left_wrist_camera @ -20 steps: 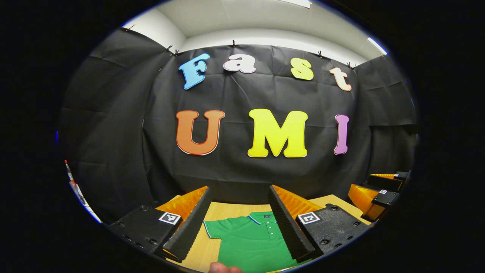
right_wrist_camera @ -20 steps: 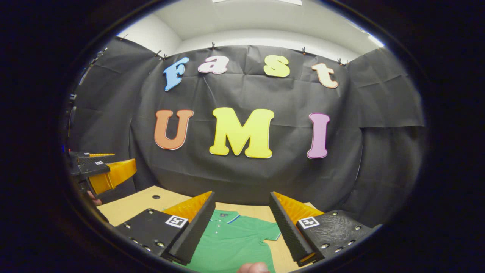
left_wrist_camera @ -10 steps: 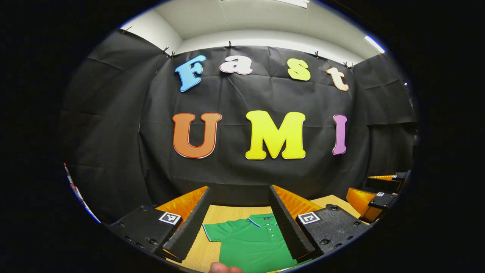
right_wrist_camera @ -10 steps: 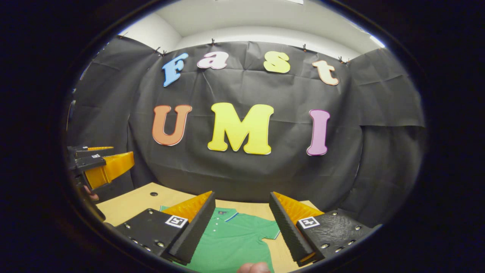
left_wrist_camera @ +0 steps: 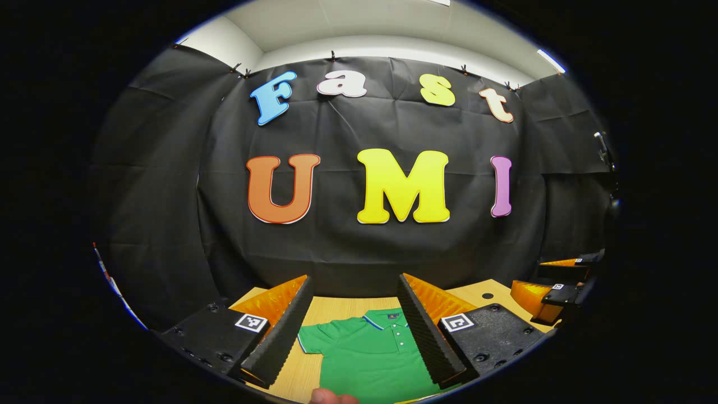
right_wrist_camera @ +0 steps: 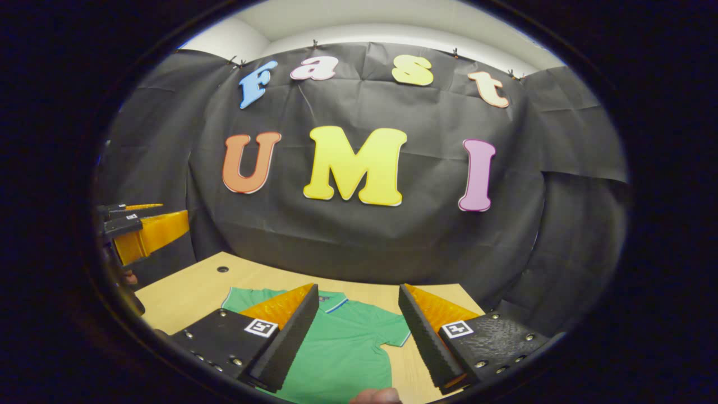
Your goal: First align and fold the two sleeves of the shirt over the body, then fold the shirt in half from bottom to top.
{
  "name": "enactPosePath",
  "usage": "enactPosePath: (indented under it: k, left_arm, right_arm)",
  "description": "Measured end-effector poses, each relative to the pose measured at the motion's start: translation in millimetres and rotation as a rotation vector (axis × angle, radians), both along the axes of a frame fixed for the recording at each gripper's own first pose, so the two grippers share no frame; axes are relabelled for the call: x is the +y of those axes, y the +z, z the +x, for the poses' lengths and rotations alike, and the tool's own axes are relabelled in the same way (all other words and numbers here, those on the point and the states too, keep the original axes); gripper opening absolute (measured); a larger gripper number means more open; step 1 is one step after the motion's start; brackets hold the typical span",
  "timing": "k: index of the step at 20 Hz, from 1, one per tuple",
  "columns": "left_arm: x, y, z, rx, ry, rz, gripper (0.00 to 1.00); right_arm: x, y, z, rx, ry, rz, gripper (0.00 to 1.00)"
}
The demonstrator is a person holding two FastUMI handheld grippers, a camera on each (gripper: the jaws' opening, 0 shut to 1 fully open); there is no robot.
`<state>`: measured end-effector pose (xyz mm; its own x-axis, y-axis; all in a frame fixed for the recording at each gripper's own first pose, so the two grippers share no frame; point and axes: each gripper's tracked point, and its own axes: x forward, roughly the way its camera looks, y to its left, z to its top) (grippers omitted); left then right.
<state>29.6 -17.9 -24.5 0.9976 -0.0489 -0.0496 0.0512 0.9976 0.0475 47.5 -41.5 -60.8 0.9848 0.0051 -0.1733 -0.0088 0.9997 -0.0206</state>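
Observation:
A green polo shirt [left_wrist_camera: 367, 353] [right_wrist_camera: 348, 348] lies flat on the wooden table [left_wrist_camera: 336, 307] [right_wrist_camera: 185, 292], collar toward the back wall, short sleeves spread out. My left gripper [left_wrist_camera: 354, 286] hovers above the shirt's left part, open, nothing between its fingers. My right gripper [right_wrist_camera: 359, 294] hangs over the shirt's right part, open as well and holding nothing. The right gripper [left_wrist_camera: 558, 280] also shows at the right edge of the left gripper view. The left gripper [right_wrist_camera: 140, 233] shows at the left edge of the right gripper view, held by a hand.
The black cloth wall stands close behind the table's far edge. A small dark hole [right_wrist_camera: 222, 269] [left_wrist_camera: 487, 295] marks the tabletop beside the shirt. A fingertip [left_wrist_camera: 331, 397] shows at the bottom of each view.
Both views have tilted down a little: the wall has slid upward and more of the table and shirt shows, most in the right gripper view. Both grippers stay open.

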Motion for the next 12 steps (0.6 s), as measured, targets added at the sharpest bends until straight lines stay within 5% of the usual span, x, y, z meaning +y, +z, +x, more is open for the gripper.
enactPosePath:
  k: [12]
  left_arm:
    - [-29.9,-55.9,11.8,0.155,0.029,0.019,0.97]
  right_arm:
    - [-88.2,-79.7,75.1,0.162,0.014,-0.010,0.90]
